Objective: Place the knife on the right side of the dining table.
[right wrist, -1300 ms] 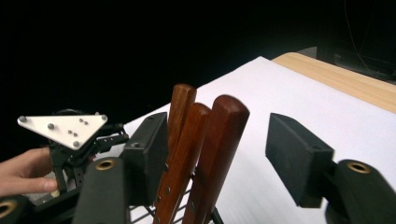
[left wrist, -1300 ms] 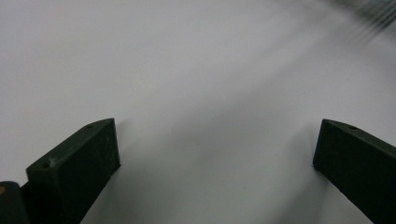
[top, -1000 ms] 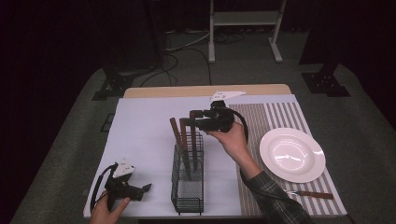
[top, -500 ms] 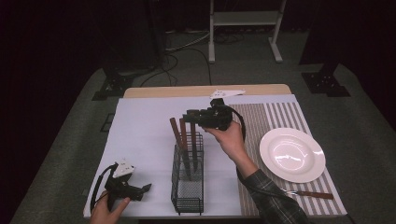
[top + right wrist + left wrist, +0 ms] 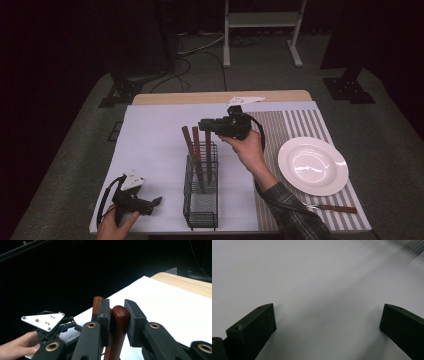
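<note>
Right gripper [image 5: 204,123]: held level above the wire basket [image 5: 201,212], pointing left; the forearm rises from the near right edge in a plaid sleeve.
Right gripper state: its jaws have just been closing and are clamped on the top of a wooden handle [image 5: 119,320], the pads pressing both its sides.
Handle's place: rightmost of three brown handles standing upright in the far end of the basket, mid-worktop; a second handle [image 5: 97,303] rises just behind the gripper's left pad.
Left gripper [image 5: 156,202]: lying low at the near left corner of the worktop [image 5: 150,135], hand behind it, pointing right.
Left gripper state: jaws wide apart over bare white surface.
Plate [image 5: 313,165]: white, on the striped mat [image 5: 300,125], right of the basket.
Utensil [image 5: 332,207]: near the plate, seemingly a knife, though small and dim.
</note>
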A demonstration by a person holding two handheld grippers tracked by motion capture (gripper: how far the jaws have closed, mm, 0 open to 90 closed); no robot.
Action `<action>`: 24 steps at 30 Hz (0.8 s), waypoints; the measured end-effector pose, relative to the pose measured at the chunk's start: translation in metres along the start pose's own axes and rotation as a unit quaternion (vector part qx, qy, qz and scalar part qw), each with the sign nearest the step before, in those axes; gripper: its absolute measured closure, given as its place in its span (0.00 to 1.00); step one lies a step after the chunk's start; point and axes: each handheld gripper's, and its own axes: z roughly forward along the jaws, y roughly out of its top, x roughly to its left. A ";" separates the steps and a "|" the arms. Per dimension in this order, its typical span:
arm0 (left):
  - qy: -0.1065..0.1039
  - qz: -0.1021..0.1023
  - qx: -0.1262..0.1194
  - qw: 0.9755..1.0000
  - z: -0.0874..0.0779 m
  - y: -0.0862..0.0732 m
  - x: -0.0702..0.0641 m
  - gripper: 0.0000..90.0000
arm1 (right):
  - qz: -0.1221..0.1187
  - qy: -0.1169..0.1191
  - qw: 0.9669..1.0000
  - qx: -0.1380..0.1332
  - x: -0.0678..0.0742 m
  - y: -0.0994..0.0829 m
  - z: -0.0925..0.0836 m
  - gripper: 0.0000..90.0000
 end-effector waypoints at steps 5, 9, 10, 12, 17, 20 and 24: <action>0.000 0.000 0.001 1.000 0.000 0.000 0.000 0.00 | 0.009 0.012 1.000 -0.008 0.001 -0.002 -0.004 0.85; -0.001 0.000 0.001 1.000 0.000 0.000 0.000 0.00 | 0.008 0.018 1.000 -0.010 0.005 -0.003 -0.007 0.86; -0.001 0.000 0.001 1.000 0.000 0.000 0.000 0.00 | 0.008 0.021 1.000 -0.011 0.007 -0.003 -0.008 0.87; 0.000 0.000 0.000 1.000 0.000 0.000 0.000 0.00 | 0.005 0.026 1.000 -0.011 0.010 -0.004 -0.010 0.87; 0.001 0.000 0.000 1.000 0.000 0.000 0.000 0.00 | -0.007 0.023 1.000 -0.014 0.017 -0.005 -0.015 0.88; 0.001 0.000 0.000 1.000 0.000 0.000 0.000 0.00 | -0.011 0.021 1.000 -0.017 0.019 -0.005 -0.015 0.89; 0.001 -0.001 0.000 1.000 0.000 0.000 0.000 0.00 | -0.017 0.019 0.999 -0.021 0.023 -0.003 -0.016 0.89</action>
